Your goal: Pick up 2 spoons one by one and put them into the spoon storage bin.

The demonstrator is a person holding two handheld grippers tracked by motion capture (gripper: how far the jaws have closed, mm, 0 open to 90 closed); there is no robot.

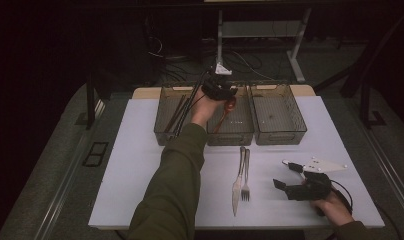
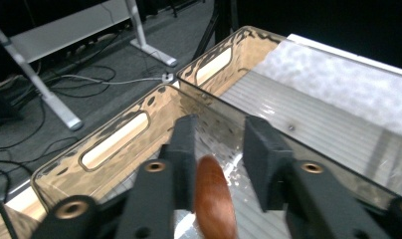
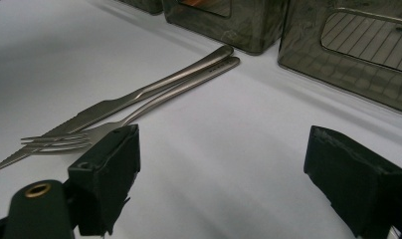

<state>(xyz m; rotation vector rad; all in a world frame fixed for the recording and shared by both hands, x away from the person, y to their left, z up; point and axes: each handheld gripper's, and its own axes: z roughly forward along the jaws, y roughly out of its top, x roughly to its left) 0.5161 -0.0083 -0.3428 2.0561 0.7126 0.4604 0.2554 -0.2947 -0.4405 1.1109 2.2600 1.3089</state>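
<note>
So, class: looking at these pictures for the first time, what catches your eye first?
The left hand-held gripper is out over the middle bin of three, with a reddish-brown wooden spoon between its jaws. Nearer, a knife and fork lie side by side on the white table, beside the open right hand-held gripper.

dim workroom, white table on grey floor

white table top [image 1: 140, 165] fills the lower centre of the high view; grey floor [image 1: 50, 170] at both sides; a pale metal frame [image 1: 260, 30] and loose cables [image 1: 180, 70] at upper centre; the upper corners lie dark.
</note>
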